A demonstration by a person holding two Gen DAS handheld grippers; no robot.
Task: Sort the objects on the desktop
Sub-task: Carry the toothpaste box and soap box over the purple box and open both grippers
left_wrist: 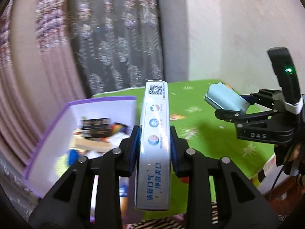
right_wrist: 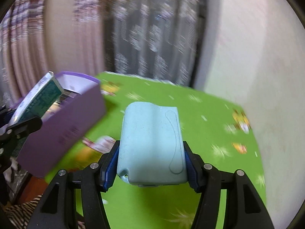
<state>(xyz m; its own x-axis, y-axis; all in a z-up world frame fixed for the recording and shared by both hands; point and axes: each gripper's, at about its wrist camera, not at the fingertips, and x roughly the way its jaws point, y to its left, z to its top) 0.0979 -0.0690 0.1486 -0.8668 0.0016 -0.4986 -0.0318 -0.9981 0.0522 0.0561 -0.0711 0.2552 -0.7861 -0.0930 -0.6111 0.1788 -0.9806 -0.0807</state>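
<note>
A long, narrow white-and-blue cardboard toothpaste box (left_wrist: 155, 143) with blue Chinese print, 3 round pictures along its side and a QR code near its far end is clamped between the blue pads of the left gripper (left_wrist: 154, 148). The box stands on its narrow edge and points away from the camera, held in the air above the table. In the right wrist view the same box shows a green printed face at the far left, raised over the near wall of the storage box.

A pale blue, rounded plastic case (right_wrist: 151, 147) with a thin curved line drawn on its top sits between the blue pads of the right gripper (right_wrist: 151, 164), which press on its 2 sides. It is also off the table, above the cloth.

Just left of the toothpaste box stands an open purple cardboard storage box with white inner walls (left_wrist: 55, 118); inside it lie blurred items, among them a dark pack and something blue. The storage box rests on a table covered by a bright green cloth with small flower and cartoon prints (right_wrist: 205, 118). Behind the table hang flower-patterned curtains (left_wrist: 114, 38), with a pale wall (left_wrist: 238, 28) to the right.
</note>
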